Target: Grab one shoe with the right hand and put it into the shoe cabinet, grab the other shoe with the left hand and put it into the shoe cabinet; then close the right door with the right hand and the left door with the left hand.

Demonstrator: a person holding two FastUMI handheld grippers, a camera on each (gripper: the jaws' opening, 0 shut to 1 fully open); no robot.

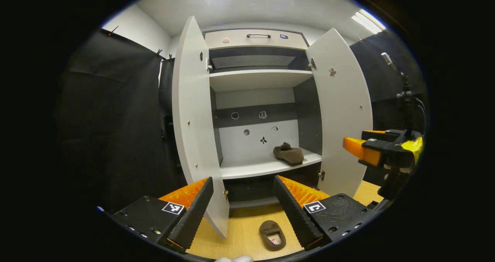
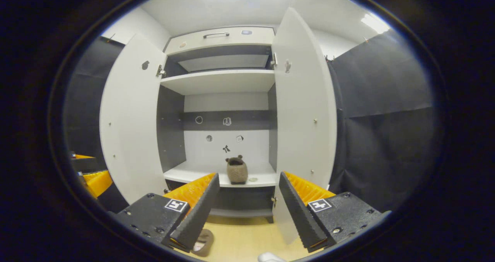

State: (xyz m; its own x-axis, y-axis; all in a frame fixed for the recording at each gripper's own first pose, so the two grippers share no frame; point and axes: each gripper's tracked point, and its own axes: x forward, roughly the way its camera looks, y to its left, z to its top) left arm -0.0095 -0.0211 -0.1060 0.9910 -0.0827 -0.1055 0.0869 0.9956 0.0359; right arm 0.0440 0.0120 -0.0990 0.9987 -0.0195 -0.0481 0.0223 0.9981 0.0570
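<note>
A brown fuzzy shoe (image 1: 289, 154) (image 2: 236, 169) rests on the lower shelf of the white shoe cabinet (image 1: 255, 84), toward its right side. A second brown shoe (image 1: 272, 235) (image 2: 203, 242) lies on the wooden floor in front of the cabinet. My left gripper (image 1: 243, 206) is open above and just behind that floor shoe, holding nothing. My right gripper (image 2: 245, 206) is open too, facing the cabinet, with nothing between its fingers; it also shows at the right edge of the left gripper view (image 1: 381, 151). Both doors (image 1: 195, 130) (image 1: 342, 115) stand open.
The upper shelf (image 1: 259, 78) and a closed top drawer (image 1: 255, 38) sit above. Black cloth walls flank the cabinet on both sides. A stand with a cable (image 1: 406, 95) rises at the right. The floor is light wood (image 1: 239, 231).
</note>
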